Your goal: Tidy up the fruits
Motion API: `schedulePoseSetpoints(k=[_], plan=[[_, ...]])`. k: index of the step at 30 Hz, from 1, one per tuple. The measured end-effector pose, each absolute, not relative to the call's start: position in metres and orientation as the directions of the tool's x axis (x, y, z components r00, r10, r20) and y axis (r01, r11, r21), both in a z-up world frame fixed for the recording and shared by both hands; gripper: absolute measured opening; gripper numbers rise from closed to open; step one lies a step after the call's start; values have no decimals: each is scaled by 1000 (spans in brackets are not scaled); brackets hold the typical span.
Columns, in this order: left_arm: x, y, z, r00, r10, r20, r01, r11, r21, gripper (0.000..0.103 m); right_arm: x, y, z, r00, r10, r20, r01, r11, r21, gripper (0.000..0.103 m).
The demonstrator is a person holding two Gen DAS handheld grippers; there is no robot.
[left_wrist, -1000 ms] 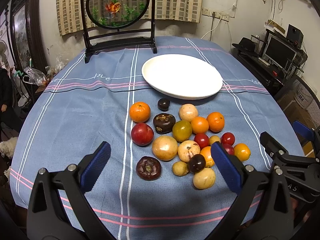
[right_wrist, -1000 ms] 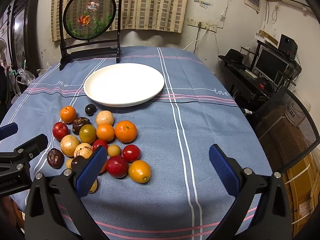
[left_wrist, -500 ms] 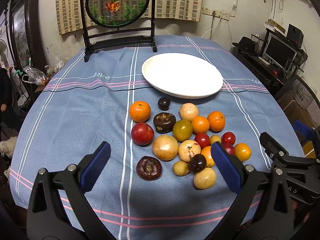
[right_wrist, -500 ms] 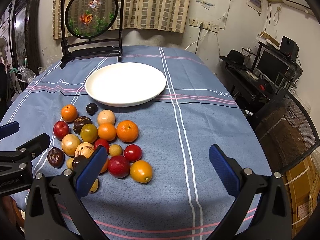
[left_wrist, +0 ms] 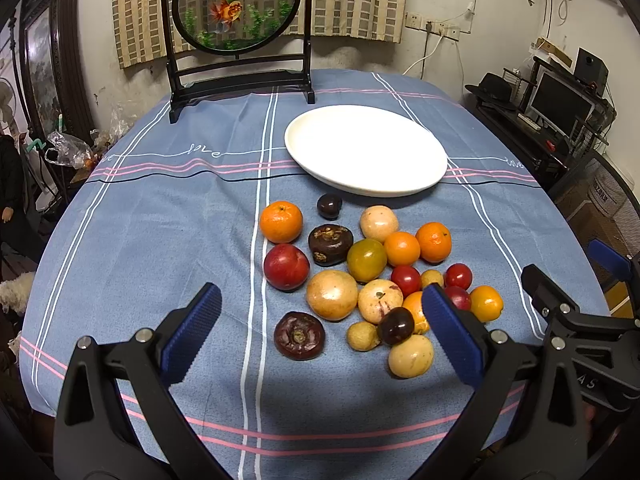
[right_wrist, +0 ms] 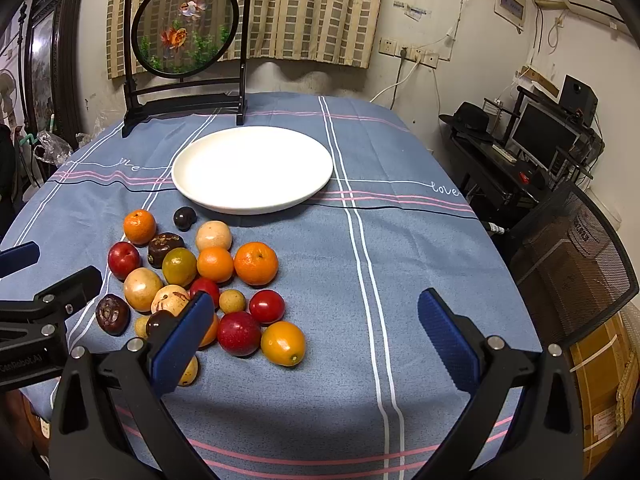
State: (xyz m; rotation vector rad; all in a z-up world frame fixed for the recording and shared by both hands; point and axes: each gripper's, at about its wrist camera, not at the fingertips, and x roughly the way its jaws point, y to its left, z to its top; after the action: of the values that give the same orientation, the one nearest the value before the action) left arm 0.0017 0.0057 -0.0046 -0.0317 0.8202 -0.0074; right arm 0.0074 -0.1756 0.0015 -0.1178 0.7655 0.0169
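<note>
left tongs [left_wrist: 320, 332], right tongs [right_wrist: 316, 334] agape, seemingly above fruits [left_wrist: 360, 272]

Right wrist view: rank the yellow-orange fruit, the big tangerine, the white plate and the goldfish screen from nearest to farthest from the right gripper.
From the right gripper, which is open and empty:
1. Yellow-orange fruit, at the near right edge of the pile.
2. Big tangerine, on the pile's far right.
3. White plate, beyond the pile, mid-table.
4. Goldfish screen, at the table's far edge.
</note>
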Motion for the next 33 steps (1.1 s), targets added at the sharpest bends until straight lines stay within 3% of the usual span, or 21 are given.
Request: schedulePoseSetpoints(k=[29, 33], plan=[[3, 11, -7, 666, -22, -746, -11, 999, -39, 101, 7, -172, 0, 720, -31, -693, -62, 992, -108, 102], [2, 20, -8, 667, -11, -745, -17, 999, -30, 101, 4, -173, -2, 714, 22, -700, -106, 991, -76, 102]])
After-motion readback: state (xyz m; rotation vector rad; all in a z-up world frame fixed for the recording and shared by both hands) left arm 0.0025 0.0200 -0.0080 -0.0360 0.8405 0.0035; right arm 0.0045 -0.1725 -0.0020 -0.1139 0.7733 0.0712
